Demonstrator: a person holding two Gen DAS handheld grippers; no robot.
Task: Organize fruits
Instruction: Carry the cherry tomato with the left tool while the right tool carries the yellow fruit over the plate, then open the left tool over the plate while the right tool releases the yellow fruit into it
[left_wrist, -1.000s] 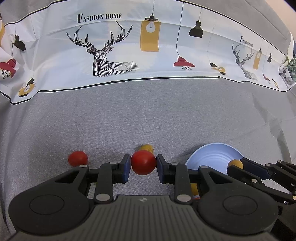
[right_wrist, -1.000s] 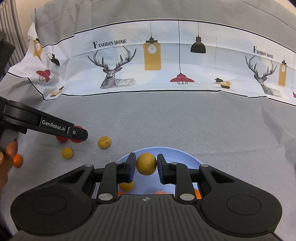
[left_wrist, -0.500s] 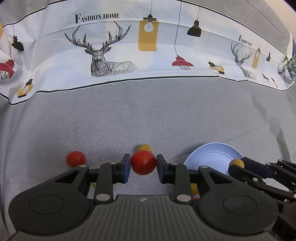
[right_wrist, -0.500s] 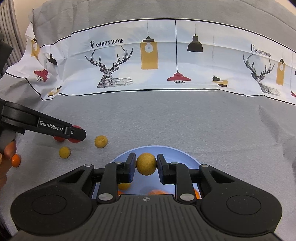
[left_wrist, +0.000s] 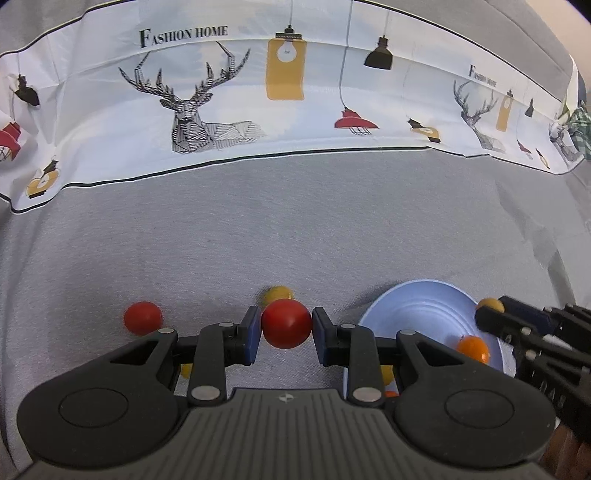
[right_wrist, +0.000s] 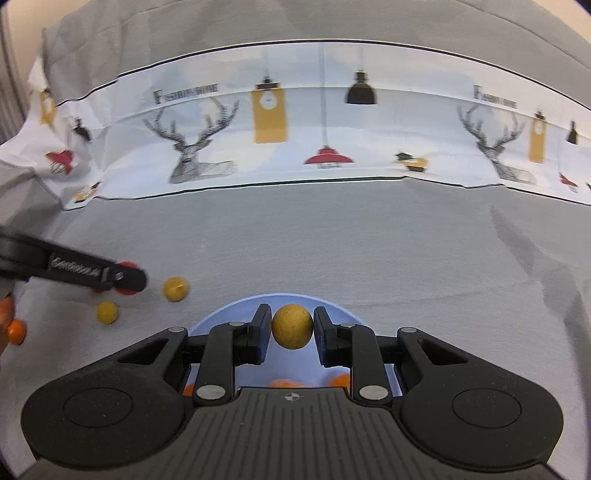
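My left gripper (left_wrist: 286, 328) is shut on a red fruit (left_wrist: 286, 323), held just above the grey cloth, left of the light blue plate (left_wrist: 417, 310). My right gripper (right_wrist: 291, 326) is shut on a yellow fruit (right_wrist: 291, 325) over the blue plate (right_wrist: 236, 310); it shows at the right of the left wrist view (left_wrist: 491, 314). Orange fruits (left_wrist: 473, 349) lie in the plate. Another red fruit (left_wrist: 142, 317) and a yellow fruit (left_wrist: 277, 293) lie on the cloth near the left gripper.
Two yellow fruits (right_wrist: 176, 288) (right_wrist: 107, 312) and an orange fruit (right_wrist: 17, 331) lie on the grey cloth left of the plate. A white printed cloth (left_wrist: 258, 107) rises along the back. The left gripper also shows in the right wrist view (right_wrist: 125, 280).
The right gripper has moved forward and lower over the plate with its yellow fruit. The left gripper has shifted slightly right with the red fruit held.
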